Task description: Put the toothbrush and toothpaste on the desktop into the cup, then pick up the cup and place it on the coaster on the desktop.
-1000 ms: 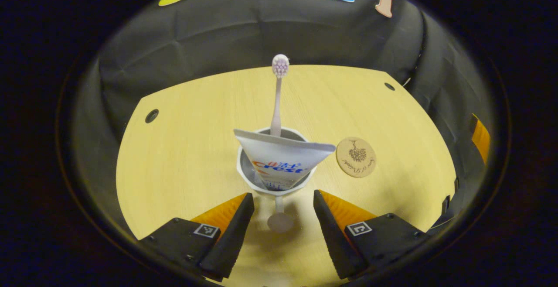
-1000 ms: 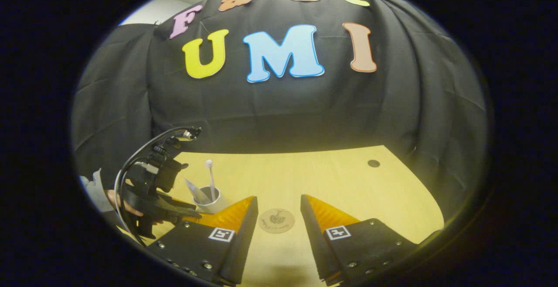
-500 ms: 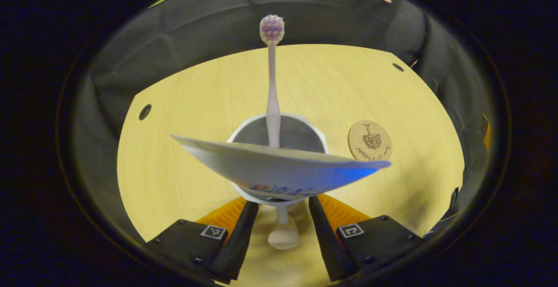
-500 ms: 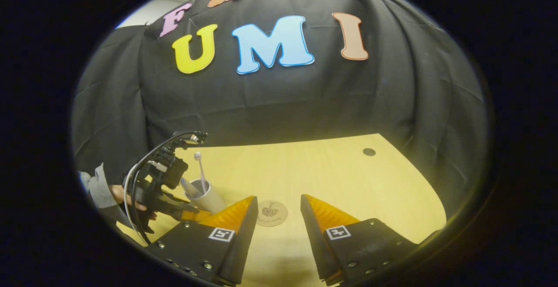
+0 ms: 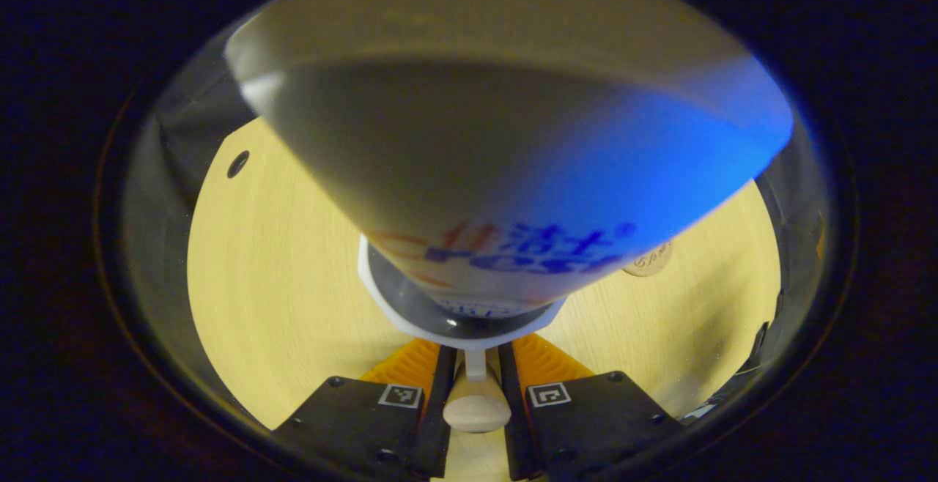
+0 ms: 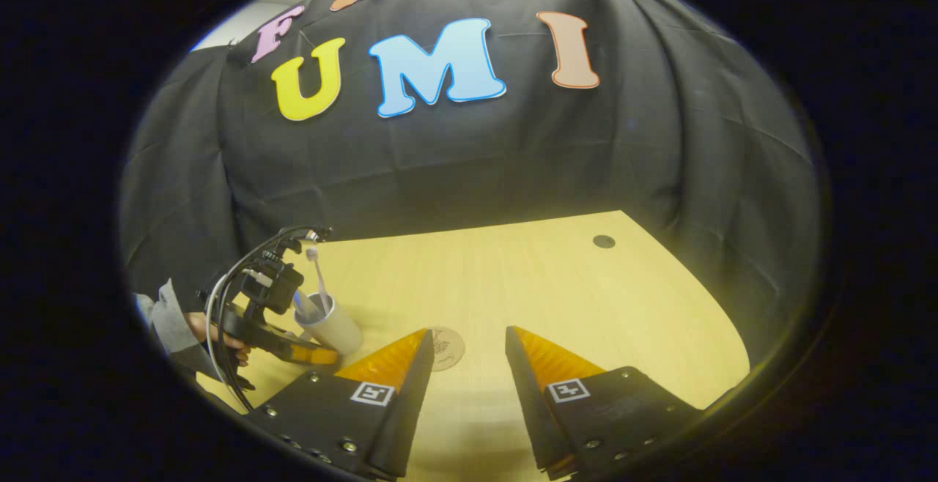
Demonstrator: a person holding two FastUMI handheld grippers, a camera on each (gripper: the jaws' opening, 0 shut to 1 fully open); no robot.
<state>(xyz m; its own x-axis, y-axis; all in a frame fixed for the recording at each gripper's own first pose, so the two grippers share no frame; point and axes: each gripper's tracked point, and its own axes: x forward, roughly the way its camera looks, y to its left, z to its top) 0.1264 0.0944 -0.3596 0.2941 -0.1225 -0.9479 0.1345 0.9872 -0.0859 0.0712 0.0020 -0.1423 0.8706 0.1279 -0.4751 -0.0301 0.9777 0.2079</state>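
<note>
I see the white cup (image 5: 381, 288) right at the tips of my left hand-held gripper (image 5: 475, 387), its rim just ahead of the fingers. The toothpaste (image 5: 506, 152), a white tube with blue and red print, stands in it cap-down, its wide flat end looming close above that gripper. From my right hand-held gripper (image 6: 460, 365) the cup (image 6: 333, 324) sits well off to the left with the toothbrush (image 6: 316, 277) upright in it, head up. The round tan coaster (image 6: 445, 348) lies flat on the surface just ahead of that gripper's left finger, apart from the cup.
</note>
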